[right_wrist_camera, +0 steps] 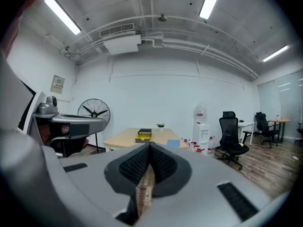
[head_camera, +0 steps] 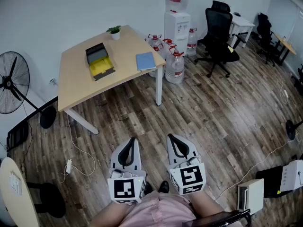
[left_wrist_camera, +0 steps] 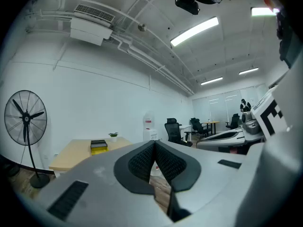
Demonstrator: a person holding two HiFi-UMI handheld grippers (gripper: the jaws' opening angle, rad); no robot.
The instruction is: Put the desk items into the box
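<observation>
A light wooden desk (head_camera: 78, 79) stands across the room. On it lie a dark box with a yellow inside (head_camera: 99, 61), a blue notebook (head_camera: 145, 60) and a small potted plant (head_camera: 114, 31). My left gripper (head_camera: 129, 141) and right gripper (head_camera: 172, 138) are held close to the body, far from the desk, both shut with nothing in them. From the left gripper view the box (left_wrist_camera: 98, 146) and plant (left_wrist_camera: 113, 135) show beyond the closed left gripper (left_wrist_camera: 154, 144). The right gripper view has the box (right_wrist_camera: 144, 135) and notebook (right_wrist_camera: 173, 144) past the closed right gripper (right_wrist_camera: 150, 146).
A standing fan (head_camera: 12, 82) is left of the desk. Water bottles (head_camera: 174, 65) and a dispenser (head_camera: 177, 25) stand by its right end. Black office chairs (head_camera: 218, 32) are further right. A cable and power strip (head_camera: 69, 165) lie on the wooden floor.
</observation>
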